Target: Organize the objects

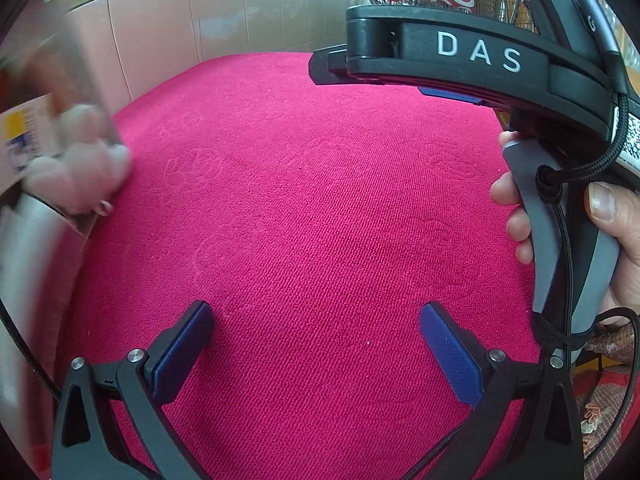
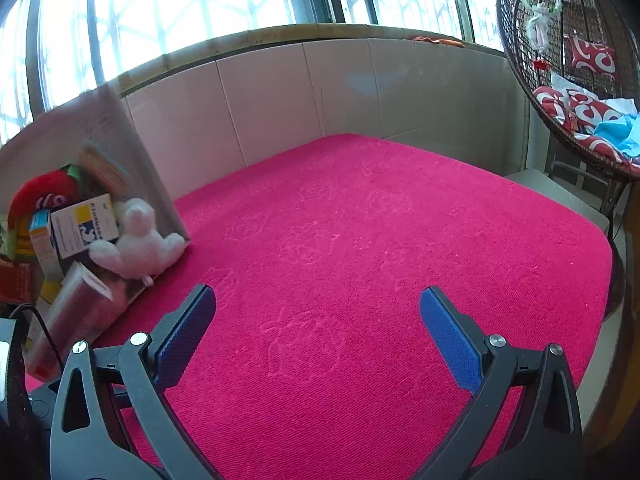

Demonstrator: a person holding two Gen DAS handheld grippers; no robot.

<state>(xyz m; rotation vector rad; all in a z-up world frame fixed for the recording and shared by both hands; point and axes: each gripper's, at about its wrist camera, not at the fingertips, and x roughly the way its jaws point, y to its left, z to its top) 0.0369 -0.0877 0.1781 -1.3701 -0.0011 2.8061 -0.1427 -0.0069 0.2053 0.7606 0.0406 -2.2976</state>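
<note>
A cardboard box [image 2: 132, 148] stands at the left edge of the pink cloth [image 2: 360, 240]. It holds a white plush toy [image 2: 140, 236], a red plush [image 2: 44, 196], small medicine cartons [image 2: 84, 226] and a red-and-white carton [image 2: 72, 304]. In the left wrist view the same white plush [image 1: 80, 172] and box [image 1: 76, 80] are blurred at the far left. My left gripper [image 1: 316, 344] hangs open over bare cloth with nothing between its fingers. Open too is my right gripper [image 2: 318, 330], just right of the box, holding nothing. The right gripper's body [image 1: 460, 56] crosses the left wrist view, a hand [image 1: 612, 232] on its grip.
A tiled low wall [image 2: 320, 92] with windows above borders the cloth at the back. A wicker hanging chair [image 2: 560, 80] with red patterned cushions stands at the back right. The cloth's right edge [image 2: 608, 248] drops off beside it.
</note>
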